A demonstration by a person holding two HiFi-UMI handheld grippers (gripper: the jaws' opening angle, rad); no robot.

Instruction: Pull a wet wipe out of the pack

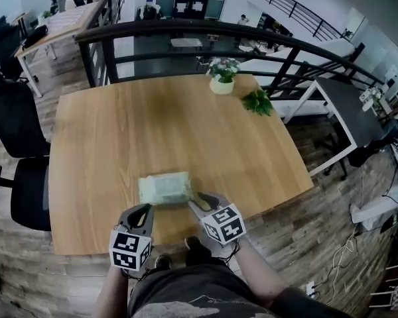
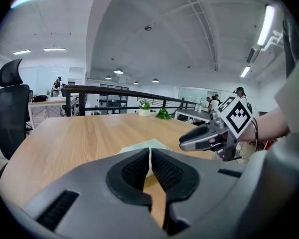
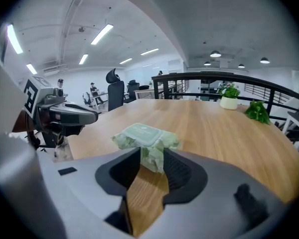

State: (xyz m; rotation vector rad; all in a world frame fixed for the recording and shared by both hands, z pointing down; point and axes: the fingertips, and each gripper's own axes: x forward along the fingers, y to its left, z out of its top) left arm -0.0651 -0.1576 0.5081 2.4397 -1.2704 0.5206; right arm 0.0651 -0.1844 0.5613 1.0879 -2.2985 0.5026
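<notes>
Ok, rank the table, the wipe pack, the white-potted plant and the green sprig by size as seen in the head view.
1. Table
2. Wipe pack, though nearest the camera
3. White-potted plant and green sprig: too alike to rank

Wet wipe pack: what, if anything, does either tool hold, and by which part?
Nothing appears held. The near end of the pack sits between the parted jaws of the right tool, seemingly ungripped; the left tool is shut, empty.

No lettering is legible; the lid print on the wet wipe pack (image 3: pixel 142 132) is too blurred.
</notes>
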